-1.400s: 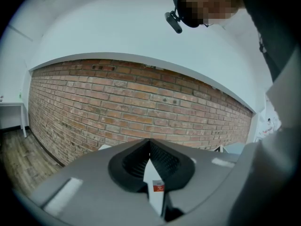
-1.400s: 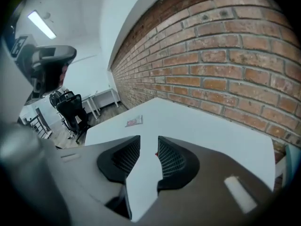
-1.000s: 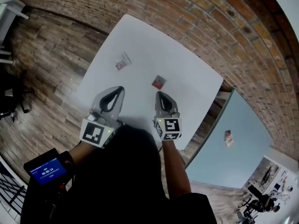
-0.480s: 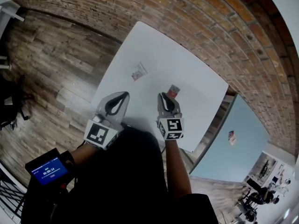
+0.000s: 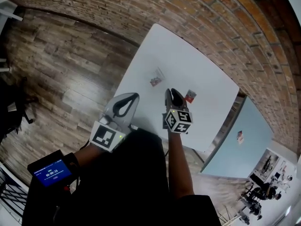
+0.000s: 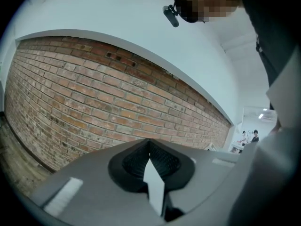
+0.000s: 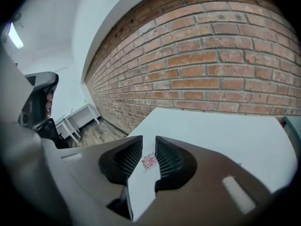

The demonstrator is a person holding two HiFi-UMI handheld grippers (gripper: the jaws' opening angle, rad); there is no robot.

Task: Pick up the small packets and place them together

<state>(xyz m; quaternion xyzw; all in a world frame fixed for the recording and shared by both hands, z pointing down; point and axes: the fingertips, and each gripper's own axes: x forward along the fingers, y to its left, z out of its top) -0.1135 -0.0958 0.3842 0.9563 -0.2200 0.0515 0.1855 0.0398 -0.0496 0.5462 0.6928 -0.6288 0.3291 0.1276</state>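
Three small packets [image 5: 155, 77] [image 5: 190, 96] [image 5: 240, 136] across two tables [image 5: 188, 55] [image 5: 254, 126], plus two grippers [image 5: 134, 97] [image 5: 172, 91]

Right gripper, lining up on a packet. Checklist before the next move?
1. Right gripper fingers apart: ok, opening, nothing held.
2. Target lined up: ok, one packet shows through the gap between the fingers, flat on the table.
3. Fingers at the packet: not ok, it lies ahead of them, untouched.
4. Which packet that is: cannot tell. The head view shows a left packet and a right packet, lying apart.
5. Left gripper free: ok, shut, empty, off to the side.
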